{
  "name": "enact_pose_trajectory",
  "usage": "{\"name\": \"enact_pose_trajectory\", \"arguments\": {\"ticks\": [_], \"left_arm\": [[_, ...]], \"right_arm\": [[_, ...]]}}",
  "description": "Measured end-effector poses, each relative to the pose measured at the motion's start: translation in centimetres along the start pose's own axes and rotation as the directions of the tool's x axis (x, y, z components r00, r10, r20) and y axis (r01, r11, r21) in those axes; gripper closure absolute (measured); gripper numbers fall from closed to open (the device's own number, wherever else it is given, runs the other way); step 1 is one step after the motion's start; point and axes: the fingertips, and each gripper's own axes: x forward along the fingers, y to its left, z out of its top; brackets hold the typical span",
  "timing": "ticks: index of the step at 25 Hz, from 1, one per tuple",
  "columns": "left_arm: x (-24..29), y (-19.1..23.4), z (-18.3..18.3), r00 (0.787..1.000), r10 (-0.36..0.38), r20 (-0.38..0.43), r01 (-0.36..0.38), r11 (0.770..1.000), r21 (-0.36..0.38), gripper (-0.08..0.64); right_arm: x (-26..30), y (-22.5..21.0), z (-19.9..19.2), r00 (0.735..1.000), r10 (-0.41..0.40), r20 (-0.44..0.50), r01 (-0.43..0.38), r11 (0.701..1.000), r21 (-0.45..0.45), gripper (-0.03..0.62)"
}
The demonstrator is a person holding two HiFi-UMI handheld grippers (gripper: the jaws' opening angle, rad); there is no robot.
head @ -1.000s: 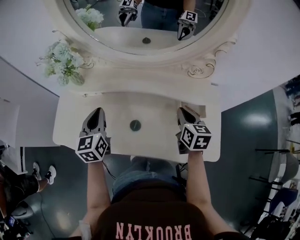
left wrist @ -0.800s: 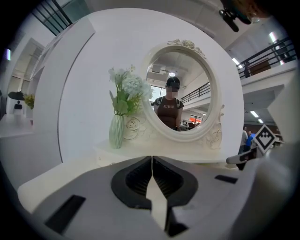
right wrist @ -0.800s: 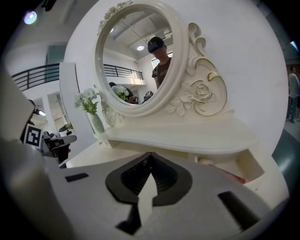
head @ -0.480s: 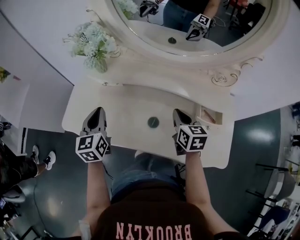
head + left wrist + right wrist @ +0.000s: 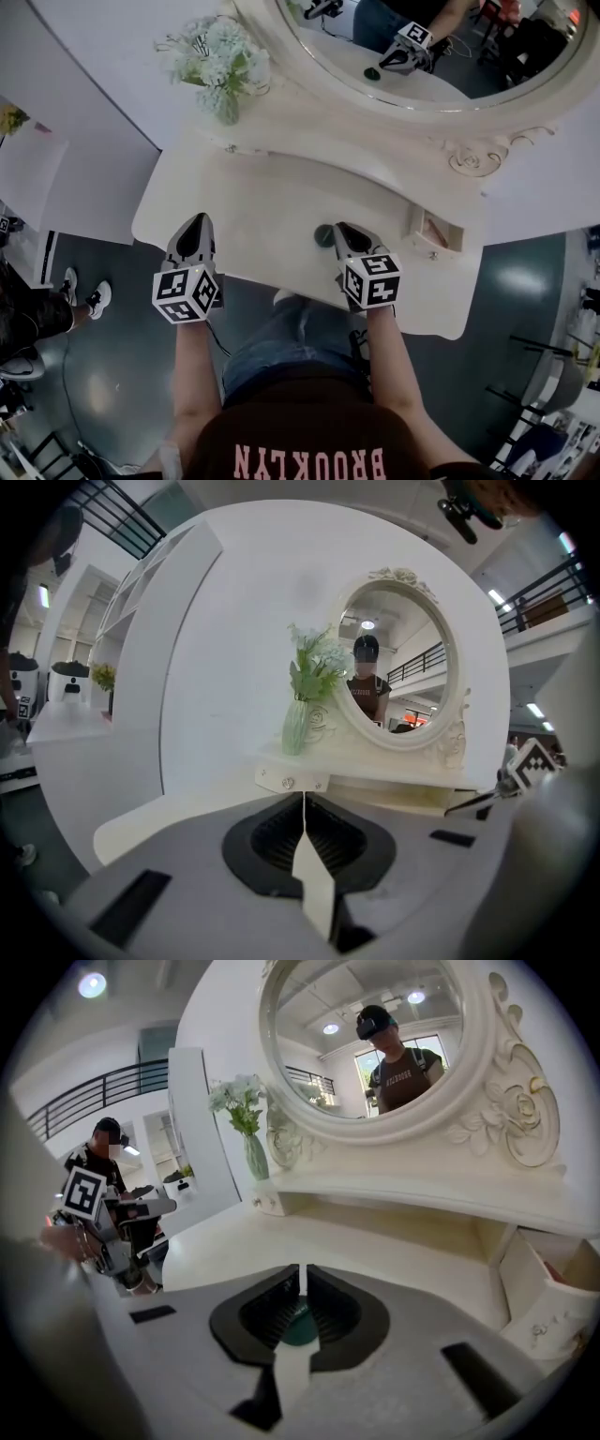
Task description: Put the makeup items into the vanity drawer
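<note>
We are hovering right gripper (image 5: 342,231), jaws pressed together and empty, just beside round green makeup item (image 5: 323,235) on vanity top (image 5: 262,202). Left gripper (image 5: 194,226) idling, jaws together too. Next, probably: spreading jaws around item, carrying to open drawer (image 5: 433,231).

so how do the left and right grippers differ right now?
Left gripper hangs over the tabletop's front left edge, nothing near it; right gripper is mid-table, tips at the dark green round item. Left gripper points straight ahead; right gripper angles leftward. Shared: both shut, holding nothing.
</note>
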Motion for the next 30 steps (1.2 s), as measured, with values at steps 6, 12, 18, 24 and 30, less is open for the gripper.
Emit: {"name": "enact_pose_trajectory", "arguments": {"ticks": [6,12,18,24,30], "left_arm": [[-0.6,-0.1,-2.1,1.000,-0.003,-0.028,0.003,1.000,-0.004,0.554],[-1.2,0.5,-2.9,0.999,0.015,-0.030,-0.016,1.000,-0.009,0.554],[-1.6,1.3,-3.0,0.999,0.034,-0.029,-0.035,0.999,-0.014,0.554],[-1.2,0.9,-2.8,0.999,0.026,-0.027,-0.026,1.000,-0.013,0.554],[-0.4,-0.3,-1.9,1.000,0.000,-0.025,0.000,1.000,-0.001,0.554]], "right_arm": [[1.4,1.2,-3.7,0.991,0.010,-0.131,-0.018,0.998,-0.061,0.424],[2.8,1.2,-5.9,0.979,-0.028,-0.202,0.004,0.993,-0.118,0.353],[3.1,1.0,-6.1,0.974,-0.062,-0.218,0.028,0.988,-0.154,0.379],[2.6,0.7,-4.6,0.984,-0.068,-0.165,0.044,0.988,-0.145,0.572],[1.9,0.2,-3.9,0.984,-0.066,-0.165,0.044,0.990,-0.137,0.572]]}}
